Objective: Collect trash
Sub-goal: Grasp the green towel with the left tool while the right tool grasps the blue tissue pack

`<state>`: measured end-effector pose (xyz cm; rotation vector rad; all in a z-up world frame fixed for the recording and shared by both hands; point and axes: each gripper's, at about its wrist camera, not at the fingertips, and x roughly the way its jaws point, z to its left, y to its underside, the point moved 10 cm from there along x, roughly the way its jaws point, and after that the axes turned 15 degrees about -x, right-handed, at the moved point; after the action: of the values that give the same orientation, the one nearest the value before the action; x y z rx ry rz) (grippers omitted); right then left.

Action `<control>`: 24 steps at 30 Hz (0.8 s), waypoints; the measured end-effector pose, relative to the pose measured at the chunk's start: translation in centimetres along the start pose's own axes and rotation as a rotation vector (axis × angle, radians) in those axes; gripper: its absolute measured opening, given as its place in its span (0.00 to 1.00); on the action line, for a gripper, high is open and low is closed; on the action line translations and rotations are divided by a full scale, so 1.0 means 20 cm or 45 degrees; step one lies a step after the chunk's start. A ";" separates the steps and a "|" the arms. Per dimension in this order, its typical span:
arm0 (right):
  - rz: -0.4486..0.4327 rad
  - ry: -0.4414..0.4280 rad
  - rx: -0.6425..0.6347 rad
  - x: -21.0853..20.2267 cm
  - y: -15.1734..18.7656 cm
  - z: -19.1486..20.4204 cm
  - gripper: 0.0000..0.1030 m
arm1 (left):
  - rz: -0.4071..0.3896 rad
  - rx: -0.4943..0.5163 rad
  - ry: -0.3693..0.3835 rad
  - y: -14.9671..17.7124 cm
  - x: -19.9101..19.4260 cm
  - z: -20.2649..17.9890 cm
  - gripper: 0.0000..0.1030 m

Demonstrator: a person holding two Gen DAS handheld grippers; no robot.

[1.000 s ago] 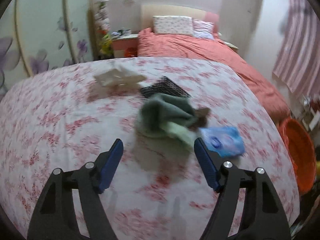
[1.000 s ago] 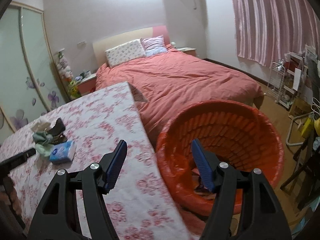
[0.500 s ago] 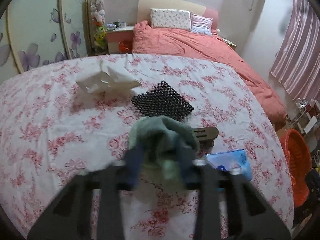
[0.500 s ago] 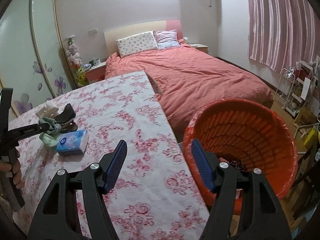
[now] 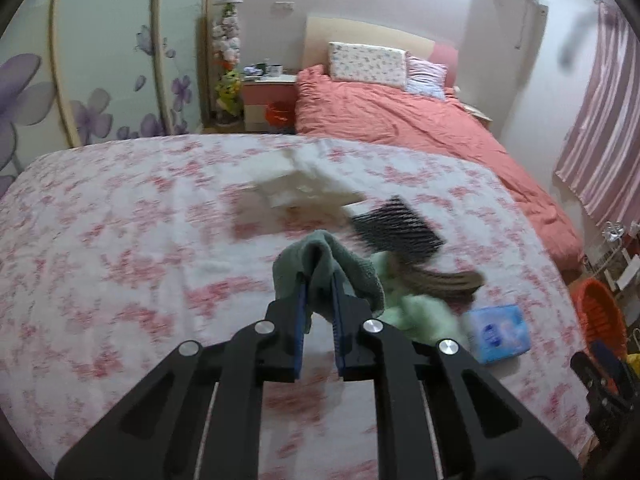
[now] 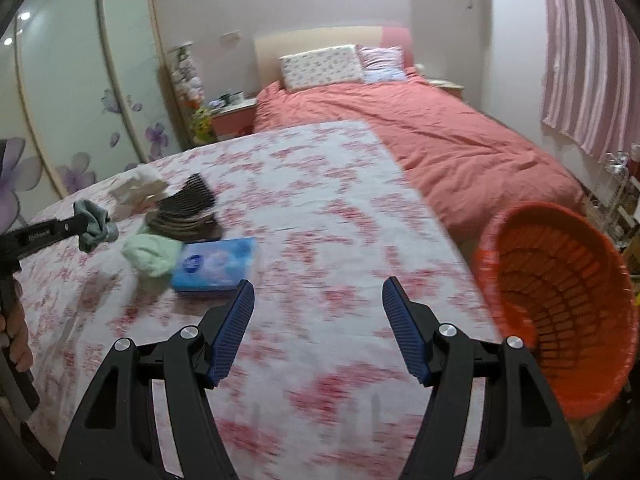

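1. Left gripper (image 5: 319,286): your jaws have just closed onto the grey-green cloth (image 5: 334,264), pinching one fold; it sits bunched at the fingertips, just above the flowered tabletop (image 5: 120,240).
2. Right gripper (image 6: 318,312): jaws apart, nothing between them, over bare tabletop.
3. Orange basket (image 6: 560,288): beside the table's right edge, well apart from the cloth.
4. Cloth axis: crumpled, no clear long axis; the loose end hangs down from your pads.
5. Risk: the pinch holds only a fold, so a quick swing may shed it.
6. Risk: trailing fabric may drag the pale green cloth (image 6: 150,254), the hairbrush (image 5: 400,236) or the blue tissue pack (image 6: 218,264) lying near it.
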<state>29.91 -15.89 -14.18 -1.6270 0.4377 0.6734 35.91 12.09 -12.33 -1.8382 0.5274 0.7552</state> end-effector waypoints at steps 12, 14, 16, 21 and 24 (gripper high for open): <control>0.108 -0.143 0.021 0.21 -0.06 0.31 0.79 | 0.076 -0.031 -0.061 0.14 0.05 0.31 0.12; 0.124 -0.117 -0.008 0.23 -0.07 0.33 0.79 | 0.086 -0.035 -0.057 0.15 0.06 0.32 0.13; 0.141 -0.094 -0.041 0.26 -0.07 0.36 0.79 | 0.089 -0.046 -0.052 0.16 0.07 0.32 0.14; 0.175 -0.007 -0.104 0.30 -0.06 0.34 0.79 | 0.100 -0.070 -0.042 0.16 0.08 0.33 0.22; 0.201 -0.016 -0.055 0.32 -0.04 0.28 0.73 | 0.106 -0.075 -0.038 0.16 0.09 0.32 0.29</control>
<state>34.22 -9.63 -18.10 -1.6393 0.5502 0.8156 33.41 16.77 -17.44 -1.8653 0.5703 0.8612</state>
